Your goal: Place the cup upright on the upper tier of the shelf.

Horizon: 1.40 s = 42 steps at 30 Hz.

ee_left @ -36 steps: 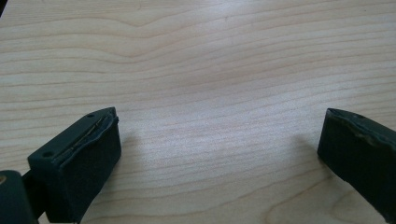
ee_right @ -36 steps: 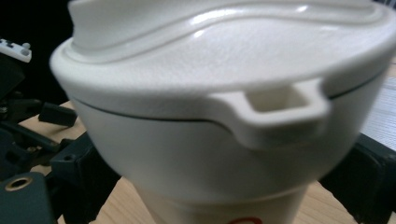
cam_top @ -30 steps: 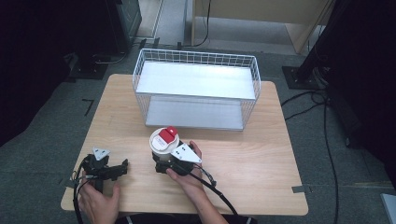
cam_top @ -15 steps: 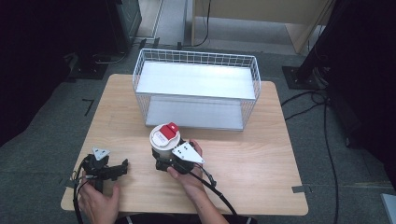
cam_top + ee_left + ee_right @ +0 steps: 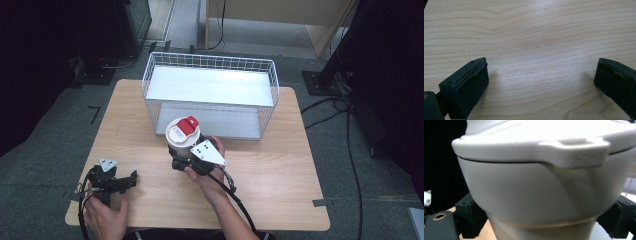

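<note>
Wooden table point(image 5: 280, 170) carries a white wire basket point(image 5: 210, 95) along its far edge. Just in front of the basket, the right gripper point(image 5: 192, 155) clamps a white cup point(image 5: 183, 134) with a red-tabbed lid. The left gripper point(image 5: 117, 181) rests near the front left corner, jaws wide apart.

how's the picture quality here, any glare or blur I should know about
High view: sharp, glare on the wire basket floor, dark surroundings. Left gripper view: crisp wood grain, soft shadows by the jaws. Right gripper view: white cup very close, its lid overexposed.
</note>
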Tool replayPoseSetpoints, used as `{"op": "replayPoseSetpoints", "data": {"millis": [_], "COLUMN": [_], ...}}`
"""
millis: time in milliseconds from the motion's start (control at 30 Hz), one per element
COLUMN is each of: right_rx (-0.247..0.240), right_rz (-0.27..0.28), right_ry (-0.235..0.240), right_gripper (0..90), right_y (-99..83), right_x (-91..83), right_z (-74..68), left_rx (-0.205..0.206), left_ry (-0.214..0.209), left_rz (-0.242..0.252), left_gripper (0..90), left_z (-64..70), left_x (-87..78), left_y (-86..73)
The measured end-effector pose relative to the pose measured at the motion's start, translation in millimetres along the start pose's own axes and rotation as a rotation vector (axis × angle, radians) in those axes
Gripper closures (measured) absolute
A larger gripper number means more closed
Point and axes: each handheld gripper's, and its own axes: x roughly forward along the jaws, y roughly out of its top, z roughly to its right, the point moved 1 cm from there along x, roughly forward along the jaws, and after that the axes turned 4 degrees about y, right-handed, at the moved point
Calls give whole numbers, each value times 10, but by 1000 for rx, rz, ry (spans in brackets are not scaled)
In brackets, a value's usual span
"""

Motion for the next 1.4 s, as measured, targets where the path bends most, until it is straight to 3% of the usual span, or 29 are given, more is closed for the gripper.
{"op": "replayPoseSetpoints", "data": {"millis": [767,800,1400], "right_rx": [-42,-59,-65], "right_rz": [89,94,131], "right_ry": [-46,-58,-85], "right_gripper": [107,107,108], "right_y": [598,639,982], "right_x": [-56,-53,-20], "right_z": [238,242,372], "left_rx": [1,2,2], "left_ry": [0,0,0], "left_rz": [0,0,0], "left_gripper": [0,0,0], "left_z": [-1,-2,-2], "left_x": [0,0,0], "left_y": [0,0,0]}}
